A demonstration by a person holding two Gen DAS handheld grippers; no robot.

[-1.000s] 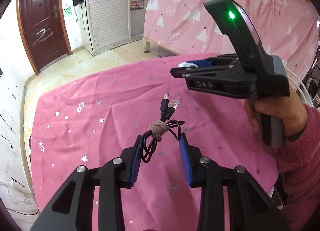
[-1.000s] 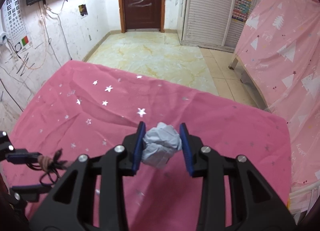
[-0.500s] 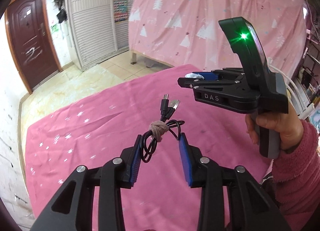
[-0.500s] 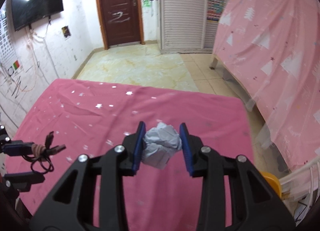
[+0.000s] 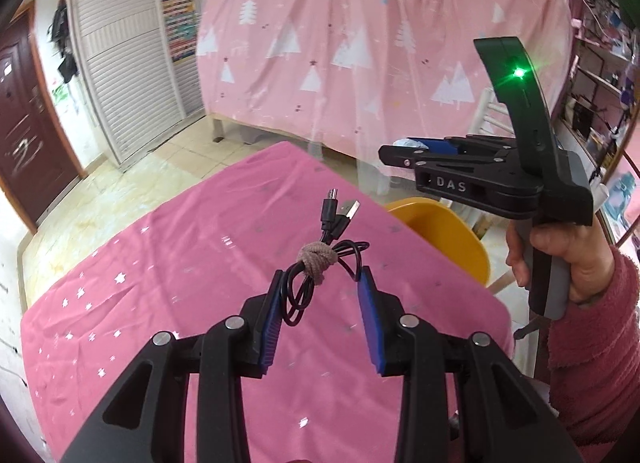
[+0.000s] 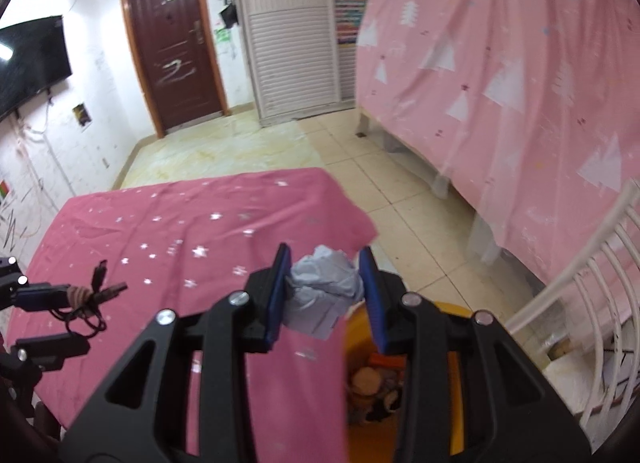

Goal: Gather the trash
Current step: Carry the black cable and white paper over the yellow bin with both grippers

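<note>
My left gripper [image 5: 320, 283] is shut on a coiled black USB cable [image 5: 324, 259] tied with a brown band, held above the pink star-print tablecloth [image 5: 192, 263]. My right gripper [image 6: 324, 263] is shut on a crumpled white paper ball [image 6: 324, 287]. It hangs at the table's right edge, over an orange trash bin [image 6: 356, 327] that holds scraps. In the left wrist view the right gripper [image 5: 394, 149] is up at the right, above the orange bin [image 5: 444, 239]. The cable also shows in the right wrist view [image 6: 84, 299].
A pink curtain with white trees [image 6: 500, 75] hangs at the right. A white railing [image 6: 588, 291] stands beside the bin. Tiled floor [image 6: 360, 167], a brown door [image 6: 172, 51] and a white shutter cabinet [image 6: 292, 31] lie beyond the table.
Both grippers have swung to the right with their loads. The right gripper with the paper ball went from over the table to over the orange bin, which has come into view.
</note>
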